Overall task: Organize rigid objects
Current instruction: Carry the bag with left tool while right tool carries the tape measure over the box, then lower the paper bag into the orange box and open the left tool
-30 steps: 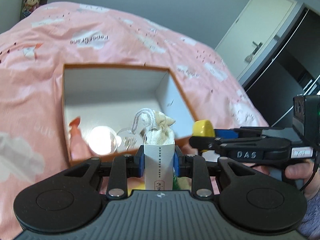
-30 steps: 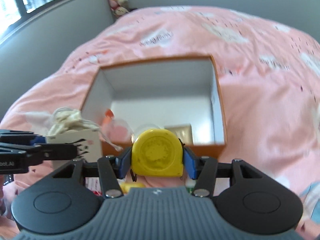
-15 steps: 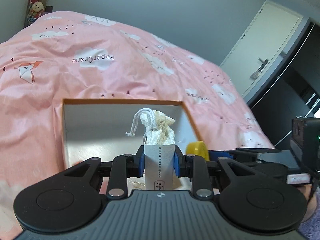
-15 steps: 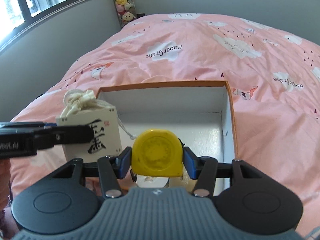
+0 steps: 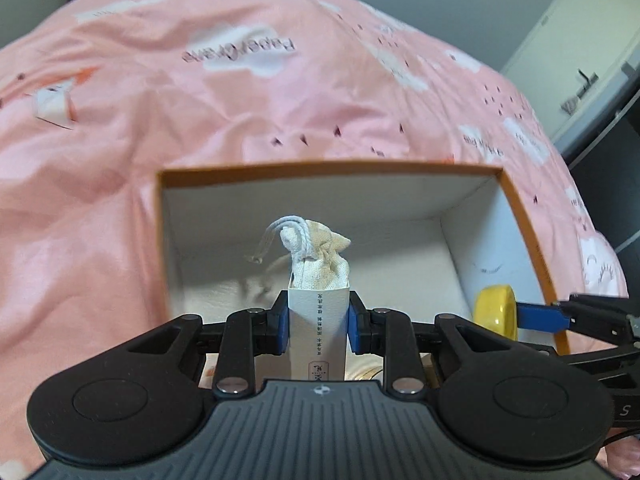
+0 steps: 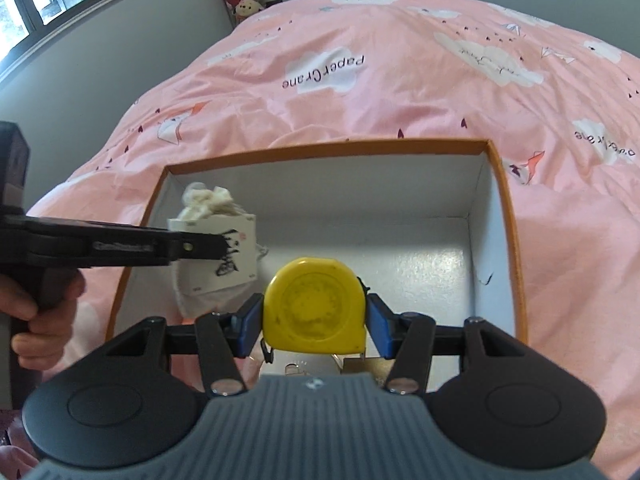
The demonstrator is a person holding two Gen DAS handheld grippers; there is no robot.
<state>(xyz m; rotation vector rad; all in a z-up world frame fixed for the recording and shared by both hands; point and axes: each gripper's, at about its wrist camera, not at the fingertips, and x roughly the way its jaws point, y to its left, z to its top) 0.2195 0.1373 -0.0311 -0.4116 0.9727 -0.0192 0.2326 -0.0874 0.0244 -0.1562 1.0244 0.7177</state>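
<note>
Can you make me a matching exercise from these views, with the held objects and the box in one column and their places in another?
Column one:
1. yellow round tape measure
2. white paper packet with cloth drawstring pouch
3. orange-rimmed white cardboard box

Column two:
A. on the pink bedspread
B. clamped in the left gripper
C. clamped in the right gripper

Pairs: 1-C, 2-B, 3-A

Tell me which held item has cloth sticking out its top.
The white carton in the left tool: a drawstring bag pokes out. The right tool holds a solid yellow tape measure.
</note>
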